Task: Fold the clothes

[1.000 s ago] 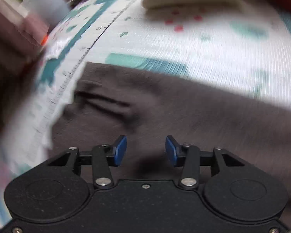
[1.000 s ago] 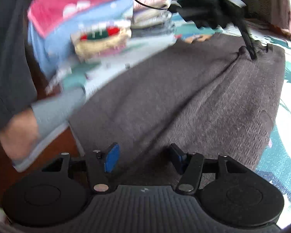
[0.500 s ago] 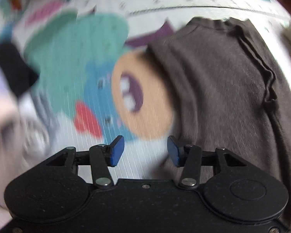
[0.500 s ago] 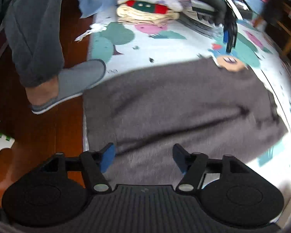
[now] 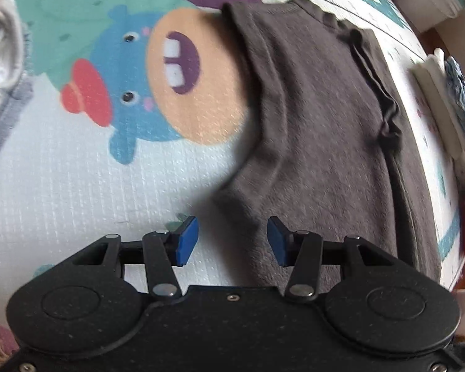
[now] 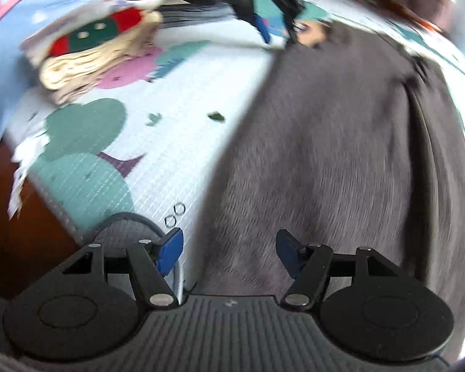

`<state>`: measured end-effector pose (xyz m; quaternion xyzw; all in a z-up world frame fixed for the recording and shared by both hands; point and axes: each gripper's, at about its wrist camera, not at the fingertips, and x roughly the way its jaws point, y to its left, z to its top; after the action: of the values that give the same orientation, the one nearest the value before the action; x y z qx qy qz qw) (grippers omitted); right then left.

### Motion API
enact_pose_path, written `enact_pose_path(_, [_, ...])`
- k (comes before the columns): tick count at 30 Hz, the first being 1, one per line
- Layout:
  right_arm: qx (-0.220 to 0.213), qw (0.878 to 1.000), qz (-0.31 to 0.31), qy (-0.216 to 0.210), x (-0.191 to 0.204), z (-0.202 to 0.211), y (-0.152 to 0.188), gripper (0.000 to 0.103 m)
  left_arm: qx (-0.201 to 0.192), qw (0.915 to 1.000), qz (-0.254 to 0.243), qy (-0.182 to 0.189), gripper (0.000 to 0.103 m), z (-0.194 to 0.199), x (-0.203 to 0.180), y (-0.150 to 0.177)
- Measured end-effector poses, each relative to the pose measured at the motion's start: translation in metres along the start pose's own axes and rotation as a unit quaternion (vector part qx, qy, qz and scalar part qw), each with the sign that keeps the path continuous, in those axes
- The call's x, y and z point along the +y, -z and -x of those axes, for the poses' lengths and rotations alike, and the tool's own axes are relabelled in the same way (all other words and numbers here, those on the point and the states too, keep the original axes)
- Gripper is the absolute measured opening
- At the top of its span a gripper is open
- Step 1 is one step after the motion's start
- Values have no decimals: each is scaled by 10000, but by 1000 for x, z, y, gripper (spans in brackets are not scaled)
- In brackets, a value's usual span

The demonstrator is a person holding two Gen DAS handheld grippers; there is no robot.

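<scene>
The dark grey garment [image 5: 325,130] lies flat on the cartoon-printed play mat [image 5: 77,186], its long axis running away from both cameras. Its near edge sits between the wide-spread, empty fingers of the left gripper [image 5: 231,241] and the right gripper [image 6: 229,252]. Half a second ago the right gripper was farther back from the cloth; now it hovers close over it.

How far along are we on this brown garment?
Done: the brown garment lies spread on the play mat, and folded clothes are stacked beside it. In hand: nothing; the left gripper and right gripper are open at its edge. Left: grasping and folding.
</scene>
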<state>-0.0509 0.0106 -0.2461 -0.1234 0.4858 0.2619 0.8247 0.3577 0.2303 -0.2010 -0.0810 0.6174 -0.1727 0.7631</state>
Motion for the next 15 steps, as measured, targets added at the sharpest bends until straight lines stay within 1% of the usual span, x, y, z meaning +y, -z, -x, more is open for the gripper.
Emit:
enact_pose_path(2, [32,9999,156,32,5,-9,6,59,25,9999,-54,88,50,-4,-3,0])
enact_pose_path(4, [49,9993,336,136,8,-15,9,58,3,9999,0,133,51,-6,-3,2])
enact_pose_path(5, [47,9990,413,164,9,-17,9,56,-7,9999,31,156,51,-7,-3,3])
enact_pose_path(7, [94,9976,628,261,12,-23,10,44,6,9996,171,215,51,-12,0,5])
enact_pose_path(8, [116,9970,711,286,12,-26,10,37,-31,9996,148,217,51,-12,0,6])
enact_pose_path(11, [100,9980,576,222,3,-26,9,24,-140,9996,86,225,51,-12,0,10])
enact_pose_path(12, [105,9984,514,197,1,-25,9,21,-144,9995,153,255,51,-14,-1,9])
enact_pose_path(13, [107,9989,434,157,-3,-25,8,18,-149,9993,213,278,49,-15,-1,8])
enact_pose_path(14, [114,9993,356,100,-5,-25,7,15,-163,9995,178,225,44,-15,-3,7])
enact_pose_path(15, [122,9995,279,42,-8,-25,7,13,-130,9998,100,144,28,-17,-6,5])
